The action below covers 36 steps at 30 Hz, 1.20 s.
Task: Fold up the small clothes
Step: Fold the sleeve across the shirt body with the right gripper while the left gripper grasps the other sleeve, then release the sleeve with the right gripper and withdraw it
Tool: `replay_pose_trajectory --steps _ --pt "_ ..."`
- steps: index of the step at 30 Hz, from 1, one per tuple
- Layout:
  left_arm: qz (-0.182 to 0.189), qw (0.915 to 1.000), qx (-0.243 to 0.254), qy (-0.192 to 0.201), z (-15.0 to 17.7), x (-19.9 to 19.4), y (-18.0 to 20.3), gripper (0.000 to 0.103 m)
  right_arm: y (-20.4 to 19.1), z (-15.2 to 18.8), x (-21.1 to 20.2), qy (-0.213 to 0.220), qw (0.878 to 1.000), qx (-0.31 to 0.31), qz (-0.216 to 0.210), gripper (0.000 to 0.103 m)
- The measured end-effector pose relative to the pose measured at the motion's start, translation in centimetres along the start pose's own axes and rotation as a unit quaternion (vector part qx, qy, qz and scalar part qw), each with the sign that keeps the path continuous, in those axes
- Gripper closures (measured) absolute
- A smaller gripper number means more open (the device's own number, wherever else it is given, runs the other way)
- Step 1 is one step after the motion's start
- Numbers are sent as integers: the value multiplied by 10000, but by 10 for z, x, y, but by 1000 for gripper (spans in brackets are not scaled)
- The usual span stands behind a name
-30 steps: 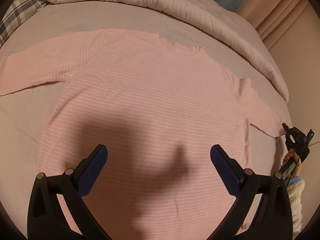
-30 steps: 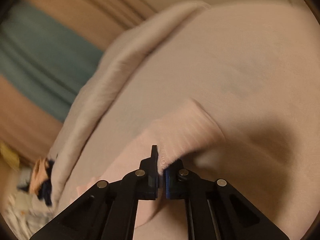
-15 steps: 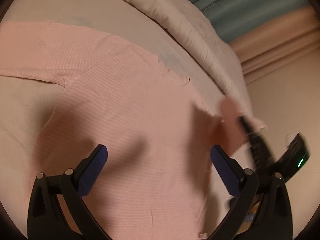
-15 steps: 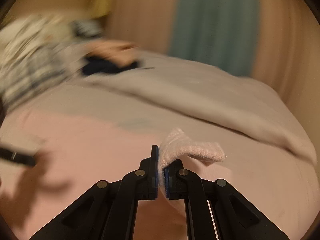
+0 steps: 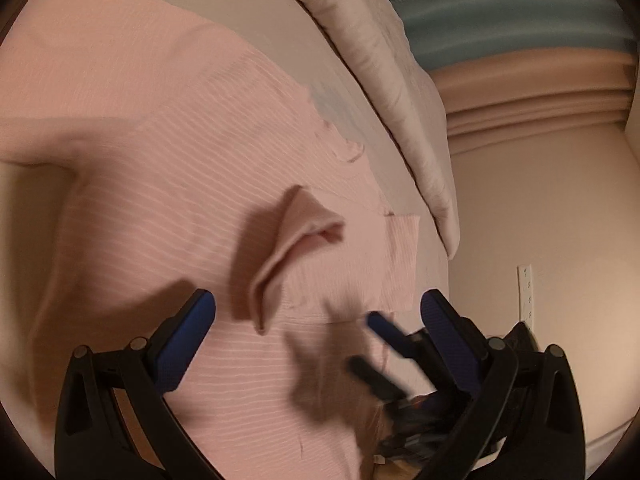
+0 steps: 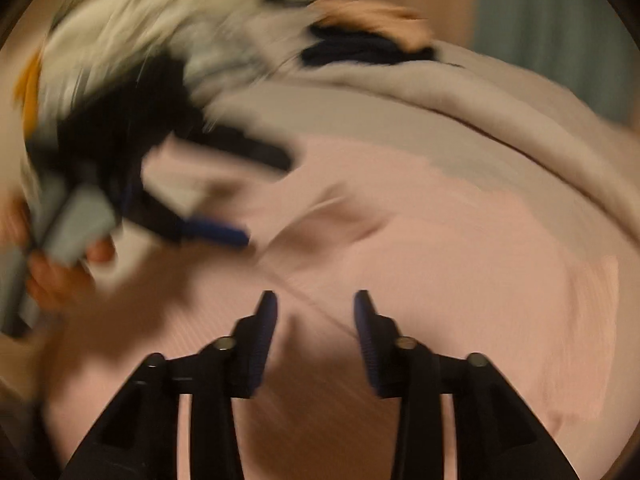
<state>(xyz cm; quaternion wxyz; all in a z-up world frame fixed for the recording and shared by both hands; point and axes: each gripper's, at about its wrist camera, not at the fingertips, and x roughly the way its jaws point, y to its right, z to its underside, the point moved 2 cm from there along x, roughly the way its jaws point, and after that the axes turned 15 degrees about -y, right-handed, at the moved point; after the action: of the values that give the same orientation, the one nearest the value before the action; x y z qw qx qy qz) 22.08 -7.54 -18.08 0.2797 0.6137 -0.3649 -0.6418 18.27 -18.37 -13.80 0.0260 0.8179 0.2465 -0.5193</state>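
Left wrist view: both grippers' jaws gape empty over the pink striped long-sleeved shirt [image 5: 168,184]; its folded-in sleeve [image 5: 296,240] sits humped and loose, likely to flop back.

Motion blur smears the pile of clothes [image 6: 168,40], perhaps laundry, beyond recognition.

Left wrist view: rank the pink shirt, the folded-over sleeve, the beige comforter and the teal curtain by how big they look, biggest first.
1. pink shirt, filling most of the view.
2. beige comforter.
3. teal curtain, though distance shrinks it, so its rank against the comforter is unsure.
4. folded-over sleeve, smallest.
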Motion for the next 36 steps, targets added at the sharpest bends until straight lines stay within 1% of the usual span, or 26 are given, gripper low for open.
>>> replay_pose_trajectory --steps 2,5,6,7,8,9,10,11,12,13,15,16,18,20,23,25,27,28,30,33,34,36 --pt "-120 9999 57 -99 -5 10 1 1 14 8 -17 151 9992 365 -12 63" --pt "-391 9991 45 -143 -13 26 -1 3 23 15 -25 202 9978 611 138 63" --pt "-470 9988 54 -114 -14 28 -2 9 27 20 -25 192 9975 660 156 63" --pt "-550 9984 72 -80 -15 30 -2 19 28 23 -27 204 9971 715 175 63" --pt "-609 9981 106 -78 -16 34 0 27 29 22 -27 231 9968 752 166 63" --pt "-647 9978 126 -76 -17 36 0 48 27 23 -26 259 9964 794 154 63" --pt "-657 9977 147 -123 -18 40 0 69 29 37 -27 292 9959 848 147 63" --pt "-706 9972 145 -175 -20 46 -1 79 33 55 -32 314 9954 890 137 63" --pt "-795 9965 142 -201 -20 46 -1 97 34 58 -33 335 9948 957 129 63" --pt "-849 9961 156 -198 -21 48 -1 99 35 59 -29 335 9944 997 134 63" --pt "-879 9959 228 -38 -23 43 3 98 39 61 -26 341 9929 1137 92 63" --pt "-845 9959 293 89 -25 39 8 99 41 61 -24 359 9918 1225 30 63" --pt "-863 9940 430 510 -30 20 19 99 44 66 -24 391 9901 1349 -52 63" --pt "-959 9908 448 847 -35 0 24 99 47 73 -22 379 9895 1398 -7 63" --pt "-1324 9824 463 1231 -38 -25 20 99 59 76 -14 313 9861 1629 -35 63" --pt "-1409 9796 431 1368 -39 -36 13 98 69 77 -10 320 9825 1832 -50 63" --pt "-1496 9798 350 1281 -43 -39 1 98 83 77 -7 365 9776 2069 -136 63" --pt "-1619 9783 321 1252 -45 -39 -5 98 85 77 -5 388 9766 2108 -182 63" --pt "-1739 9768 239 1229 -48 -38 -13 98 95 74 1 388 9732 2257 -218 63" --pt "-1783 9765 63 1206 -53 -38 -27 98 101 67 7 435 9703 2370 -212 62" --pt "-1803 9772 54 1117 -55 -34 -29 98 104 64 8 489 9689 2418 -207 61" --pt "-1903 9779 80 864 -55 -23 -32 98 111 60 10 581 9643 2575 -187 55"
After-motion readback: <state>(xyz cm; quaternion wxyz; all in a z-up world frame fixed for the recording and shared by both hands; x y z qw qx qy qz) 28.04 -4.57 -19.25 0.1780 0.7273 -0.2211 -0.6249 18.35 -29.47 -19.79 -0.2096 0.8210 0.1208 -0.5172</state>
